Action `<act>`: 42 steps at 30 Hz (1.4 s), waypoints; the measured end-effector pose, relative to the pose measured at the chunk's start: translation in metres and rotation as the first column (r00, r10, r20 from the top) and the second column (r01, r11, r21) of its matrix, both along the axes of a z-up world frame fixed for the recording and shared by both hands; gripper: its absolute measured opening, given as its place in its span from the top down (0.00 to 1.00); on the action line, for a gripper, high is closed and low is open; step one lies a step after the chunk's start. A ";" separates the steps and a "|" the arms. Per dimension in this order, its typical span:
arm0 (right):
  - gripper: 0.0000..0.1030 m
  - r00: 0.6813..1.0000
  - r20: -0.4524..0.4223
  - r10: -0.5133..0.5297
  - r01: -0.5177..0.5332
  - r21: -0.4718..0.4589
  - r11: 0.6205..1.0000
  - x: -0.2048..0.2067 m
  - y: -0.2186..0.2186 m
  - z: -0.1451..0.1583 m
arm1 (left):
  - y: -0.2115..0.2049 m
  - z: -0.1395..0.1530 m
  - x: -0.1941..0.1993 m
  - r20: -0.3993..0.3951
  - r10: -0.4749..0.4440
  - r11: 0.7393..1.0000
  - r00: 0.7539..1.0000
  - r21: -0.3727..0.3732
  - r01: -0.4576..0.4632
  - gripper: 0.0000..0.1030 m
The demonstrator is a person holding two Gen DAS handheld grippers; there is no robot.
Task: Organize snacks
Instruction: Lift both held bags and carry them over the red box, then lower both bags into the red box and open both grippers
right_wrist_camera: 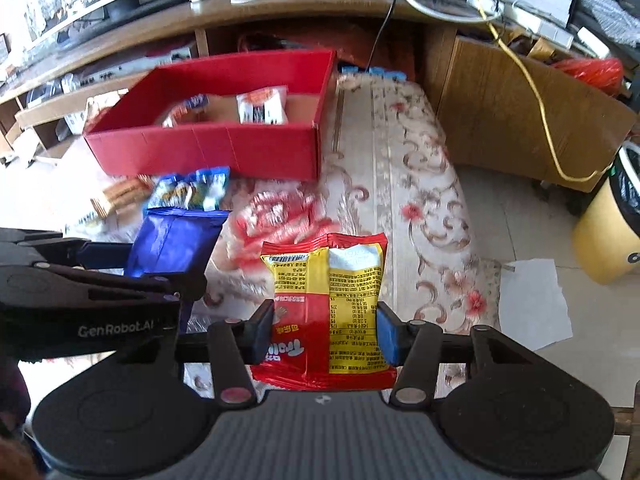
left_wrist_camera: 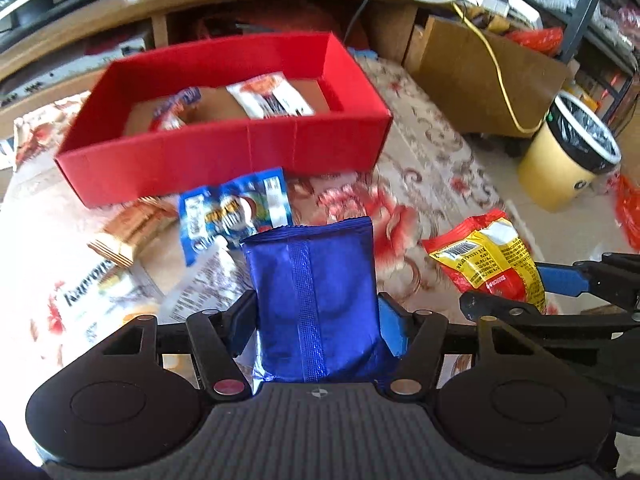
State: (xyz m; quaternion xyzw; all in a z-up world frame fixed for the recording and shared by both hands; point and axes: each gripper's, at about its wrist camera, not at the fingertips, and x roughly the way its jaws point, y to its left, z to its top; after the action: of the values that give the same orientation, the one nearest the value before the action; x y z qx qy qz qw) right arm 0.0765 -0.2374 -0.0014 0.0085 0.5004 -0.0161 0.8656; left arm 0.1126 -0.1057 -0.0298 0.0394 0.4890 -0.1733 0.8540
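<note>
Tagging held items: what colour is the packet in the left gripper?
Solid metallic blue packet, with a ribbed seam down its middle; clearest in the left wrist view.

box (left_wrist_camera: 224, 160) at 12 o'clock on the table (left_wrist_camera: 424, 152), two packets inside | loose packets (left_wrist_camera: 236, 212) just before its front wall, 11 o'clock | left gripper (left_wrist_camera: 316, 320) packet at 6 | right gripper (right_wrist_camera: 324, 332) packet at 3 | bin (left_wrist_camera: 568, 156) at 2, off the table
</note>
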 end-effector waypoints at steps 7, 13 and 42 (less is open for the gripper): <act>0.53 0.998 0.069 -0.003 0.006 -0.040 0.999 0.005 0.014 0.037 | 0.011 0.034 -0.001 0.079 0.025 0.999 0.997 -0.041 -0.022 0.33; 0.53 0.990 0.138 0.007 0.000 -0.052 0.999 0.026 0.028 0.063 | 0.025 0.056 0.016 0.125 0.087 0.994 0.988 -0.076 -0.078 0.33; 0.53 0.992 0.128 0.014 -0.016 0.022 1.000 0.193 0.038 0.023 | 0.041 0.041 0.157 0.145 0.229 0.973 0.963 0.005 -0.232 0.35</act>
State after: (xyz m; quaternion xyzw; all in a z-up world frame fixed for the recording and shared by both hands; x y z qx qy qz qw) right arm 0.2691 -0.1995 0.0219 0.0157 0.4440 -0.0032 0.8959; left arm 0.2692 -0.0651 0.0110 0.0037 0.4295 -0.0641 0.9008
